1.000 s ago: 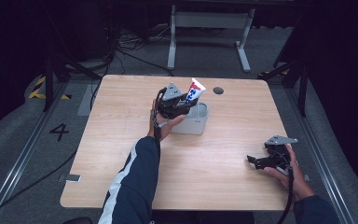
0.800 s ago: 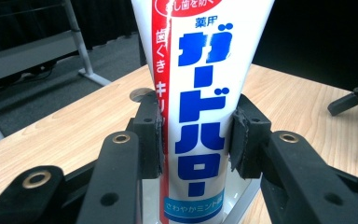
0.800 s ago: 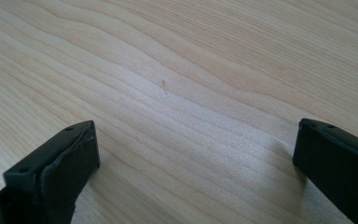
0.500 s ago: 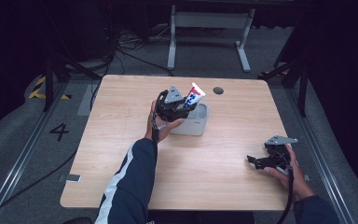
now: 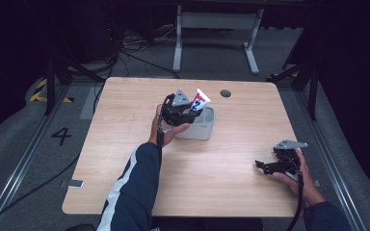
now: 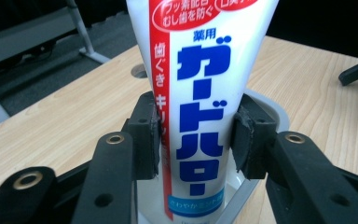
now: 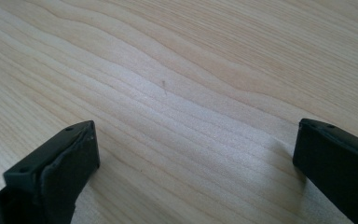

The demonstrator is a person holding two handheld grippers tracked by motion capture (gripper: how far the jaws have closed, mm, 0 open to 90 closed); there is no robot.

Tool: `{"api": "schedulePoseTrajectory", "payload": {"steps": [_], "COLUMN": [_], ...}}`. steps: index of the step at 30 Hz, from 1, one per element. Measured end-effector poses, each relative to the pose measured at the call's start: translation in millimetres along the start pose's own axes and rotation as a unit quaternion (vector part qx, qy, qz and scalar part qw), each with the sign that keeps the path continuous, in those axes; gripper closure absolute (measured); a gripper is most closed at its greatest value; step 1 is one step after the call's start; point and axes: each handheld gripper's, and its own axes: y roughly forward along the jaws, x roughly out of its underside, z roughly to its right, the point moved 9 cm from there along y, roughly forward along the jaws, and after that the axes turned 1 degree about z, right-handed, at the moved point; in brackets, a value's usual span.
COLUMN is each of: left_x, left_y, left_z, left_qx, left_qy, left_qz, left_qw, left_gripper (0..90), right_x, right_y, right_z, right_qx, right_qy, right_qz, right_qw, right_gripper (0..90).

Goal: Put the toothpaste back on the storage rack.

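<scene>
A white plastic toothpaste tube with a red stripe and blue lettering (image 6: 200,93) is seen standing cap end down in a small pale grey open-topped plastic holder (image 5: 203,126), which sits on the light wooden table (image 5: 125,144) toward the middle of its far edge, just in front of a round cable hole (image 5: 225,93). The tube is leaned slightly, its flat crimped end pointing up and away from the person. The left gripper (image 5: 185,109) is held at the holder's near-left rim, and in the left gripper view its two black pads are set against the tube's sides at mid-height; the jaws have just been opening a little, with the tube between them, so the clamp is judged to be loosening although contact appears to be kept on both sides. The right gripper (image 5: 265,166) is rested near the table's near-right corner, its jaws spread wide over bare wood with nothing between them. The tube is judged to be light, soft-walled and smooth, so it would dent or squirm under a hard squeeze. A hold across the flat faces at mid-body is judged best, with gentle pressure and away from the stiff crimp and the cap.
</scene>
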Motion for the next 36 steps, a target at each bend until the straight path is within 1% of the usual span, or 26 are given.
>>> {"api": "schedulePoseTrajectory", "payload": {"steps": [2, 4, 5, 6, 7, 8, 9, 10, 11, 12, 13, 14, 17, 19, 20, 22, 24, 27, 30, 32, 34, 35, 36], "left_x": [1.8, 6.8, 8.8, 11.0, 13.3, 14.2, 14.2, 11.0, 6.0, 1.7, -0.5, -0.9, -0.8, -0.7, -0.1, 1.1, 1.4, -1.2, -4.5, -5.5, -6.0, -6.4, -5.6], "left_y": [0.9, 2.4, 3.8, 4.7, 6.2, 7.2, 7.2, 5.2, 2.1, -0.6, -2.1, -3.1, -4.6, -7.0, -7.8, -10.0, -12.1, -16.7, -23.2, -26.7, -28.9, -30.7, -32.7], "left_z": [-1.4, -1.1, -0.9, -2.1, -0.8, -0.9, -0.9, 1.4, 0.7, -0.6, -2.8, -3.5, -4.9, -6.6, -5.8, -7.1, -6.8, -6.1, -3.2, -2.4, -1.7, -1.6, -0.9], "left_qx": [-0.004, -0.003, -0.002, -0.004, -0.003, -0.005, -0.005, 0.013, 0.012, 0.007, 0.000, -0.004, -0.003, -0.007, -0.006, -0.009, -0.008, -0.007, -0.009, -0.012, -0.012, -0.012, -0.013], "left_qy": [0.004, 0.005, 0.004, 0.013, 0.007, 0.009, 0.009, 0.002, -0.009, -0.016, -0.010, -0.010, -0.008, -0.010, -0.015, -0.008, -0.012, -0.012, 0.001, 0.007, 0.007, 0.011, 0.009], "left_qz": [-0.007, -0.027, -0.033, -0.041, -0.046, -0.044, -0.044, -0.025, -0.006, 0.004, 0.003, 0.000, -0.003, 0.001, 0.002, -0.002, -0.001, 0.008, 0.008, 0.007, 0.008, 0.010, 0.007], "left_qw": [1.0000, 0.9996, 0.9995, 0.9991, 0.9989, 0.9990, 0.9990, 0.9996, 0.9999, 0.9998, 0.9999, 0.9999, 1.0000, 0.9999, 0.9999, 0.9999, 0.9999, 0.9999, 0.9999, 0.9999, 0.9999, 0.9998, 0.9999], "left_gripper": [55.7, 54.4, 53.8, 53.3, 52.7, 51.2, 56.2, 56.2, 60.3, 59.6, 59.1, 57.4, 54.9, 54.6, 54.4, 53.6, 53.0, 52.2, 51.9, 51.5, 51.1, 50.7, 50.7], "right_x": [0.0, 0.0, 0.0, 0.0, 0.0, 0.0, 0.0, 0.0, 0.0, 0.0, 0.1, 0.0, 0.1, 0.1, 0.1, 0.1, 0.1, 0.1, 0.1, 0.1, 0.1, 0.2, 0.2], "right_y": [0.0, 0.0, 0.0, 0.0, 0.0, 0.0, 0.0, 0.0, -0.1, 0.0, -0.1, 0.0, -0.1, -0.1, -0.1, -0.1, 0.0, -0.1, 0.0, -0.1, -0.1, -0.2, -0.3], "right_z": [0.0, 0.0, 0.0, 0.0, 0.0, 0.0, 0.0, 0.0, 0.1, 0.0, 0.0, 0.0, 0.0, 0.0, 0.0, 0.0, 0.0, 0.0, 0.0, 0.0, 0.0, -0.1, -0.3], "right_qx": [0.000, 0.000, 0.000, 0.000, 0.000, 0.000, 0.000, 0.000, 0.000, 0.000, 0.000, 0.000, 0.000, 0.000, 0.000, 0.000, 0.000, 0.000, 0.000, 0.000, 0.000, 0.000, -0.001], "right_qy": [0.000, 0.000, 0.000, 0.000, 0.000, 0.000, 0.000, 0.000, 0.000, -0.001, 0.000, -0.001, -0.001, 0.000, 0.000, 0.000, -0.001, -0.001, -0.001, 0.000, -0.001, 0.000, 0.001], "right_qz": [0.000, 0.000, 0.000, 0.000, 0.000, 0.000, 0.000, 0.000, 0.000, 0.000, 0.000, 0.000, 0.000, 0.000, 0.000, 0.000, 0.000, 0.000, 0.000, 0.000, 0.000, 0.000, 0.000], "right_qw": [1.0000, 1.0000, 1.0000, 1.0000, 1.0000, 1.0000, 1.0000, 1.0000, 1.0000, 1.0000, 1.0000, 1.0000, 1.0000, 1.0000, 1.0000, 1.0000, 1.0000, 1.0000, 1.0000, 1.0000, 1.0000, 1.0000, 1.0000], "right_gripper": [0.3, 0.3, 0.3, 0.4, 0.3, 0.3, 0.3, 0.3, 0.3, 0.3, 0.3, 0.3, 0.3, 0.3, 0.3, 0.3, 0.3, 0.3, 0.3, 0.3, 0.3, 0.3, 0.3]}}
